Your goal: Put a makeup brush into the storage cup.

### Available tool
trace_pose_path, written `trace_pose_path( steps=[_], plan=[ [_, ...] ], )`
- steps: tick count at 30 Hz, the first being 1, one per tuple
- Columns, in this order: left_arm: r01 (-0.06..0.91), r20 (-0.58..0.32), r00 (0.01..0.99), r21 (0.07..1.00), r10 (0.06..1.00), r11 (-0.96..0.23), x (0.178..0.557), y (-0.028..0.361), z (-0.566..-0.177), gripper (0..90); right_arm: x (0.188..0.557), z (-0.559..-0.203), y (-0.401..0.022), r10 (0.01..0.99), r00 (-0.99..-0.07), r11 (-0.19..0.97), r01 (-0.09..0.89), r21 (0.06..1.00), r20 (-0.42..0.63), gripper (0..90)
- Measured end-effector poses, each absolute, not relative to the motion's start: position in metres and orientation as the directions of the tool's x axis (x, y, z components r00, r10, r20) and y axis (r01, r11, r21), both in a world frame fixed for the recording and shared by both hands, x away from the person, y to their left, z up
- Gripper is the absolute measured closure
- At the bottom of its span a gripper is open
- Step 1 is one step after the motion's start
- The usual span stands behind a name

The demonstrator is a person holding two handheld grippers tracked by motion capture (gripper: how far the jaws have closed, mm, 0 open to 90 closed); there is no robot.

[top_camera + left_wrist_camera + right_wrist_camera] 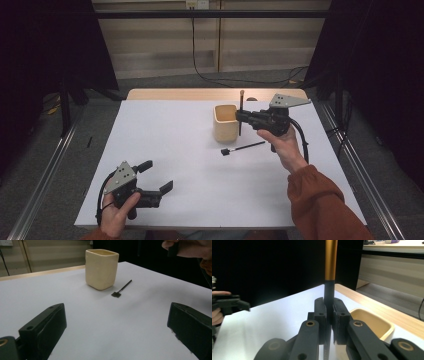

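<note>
Black and gold, the brush [330, 277] stands upright, clamped between the jaws of the right gripper [241, 116] just above the cup's [224, 123] 3 o'clock rim. The cream cup stands on the white table [185, 150]. A second brush [242, 148] lies flat at the cup's 5 o'clock. Well apart at 7 o'clock, the left gripper [159, 176] hovers with jaws wide apart, holding nothing.
</note>
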State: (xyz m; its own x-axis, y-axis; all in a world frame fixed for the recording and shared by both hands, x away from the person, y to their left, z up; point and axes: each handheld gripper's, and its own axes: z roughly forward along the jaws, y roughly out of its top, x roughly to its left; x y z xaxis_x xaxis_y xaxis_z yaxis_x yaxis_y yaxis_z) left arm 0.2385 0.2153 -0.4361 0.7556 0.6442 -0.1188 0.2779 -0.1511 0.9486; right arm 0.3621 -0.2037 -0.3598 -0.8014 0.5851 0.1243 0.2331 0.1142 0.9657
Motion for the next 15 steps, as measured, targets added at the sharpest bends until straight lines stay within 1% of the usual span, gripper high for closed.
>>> trace_pose_path(
  steps=[3,4,7,12,15],
  plan=[
    [0.281,-0.117,0.758,0.946,0.641,-0.159,0.236,0.219,-0.439,2.2,0.369,-0.356,-0.203,0.6,-0.793,0.132,0.231,0.964,0.108,83.8],
    [0.293,-0.131,0.755,0.944,0.643,-0.152,0.237,0.221,-0.441,2.1,0.372,-0.356,-0.201,0.606,-0.789,0.135,0.234,0.963,0.107,83.8],
    [0.286,-0.121,0.753,0.945,0.647,-0.157,0.237,0.222,-0.442,2.1,0.38,-0.354,-0.199,0.615,-0.781,0.12,0.227,0.966,0.107,83.8],
    [0.289,-0.129,0.739,0.947,0.661,-0.138,0.236,0.224,-0.442,2.2,0.397,-0.344,-0.198,0.647,-0.755,0.086,0.212,0.974,0.107,83.8],
    [0.289,-0.133,0.738,0.948,0.662,-0.131,0.236,0.225,-0.442,2.2,0.406,-0.341,-0.195,0.658,-0.746,0.086,0.212,0.974,0.105,83.8]
  ],
)
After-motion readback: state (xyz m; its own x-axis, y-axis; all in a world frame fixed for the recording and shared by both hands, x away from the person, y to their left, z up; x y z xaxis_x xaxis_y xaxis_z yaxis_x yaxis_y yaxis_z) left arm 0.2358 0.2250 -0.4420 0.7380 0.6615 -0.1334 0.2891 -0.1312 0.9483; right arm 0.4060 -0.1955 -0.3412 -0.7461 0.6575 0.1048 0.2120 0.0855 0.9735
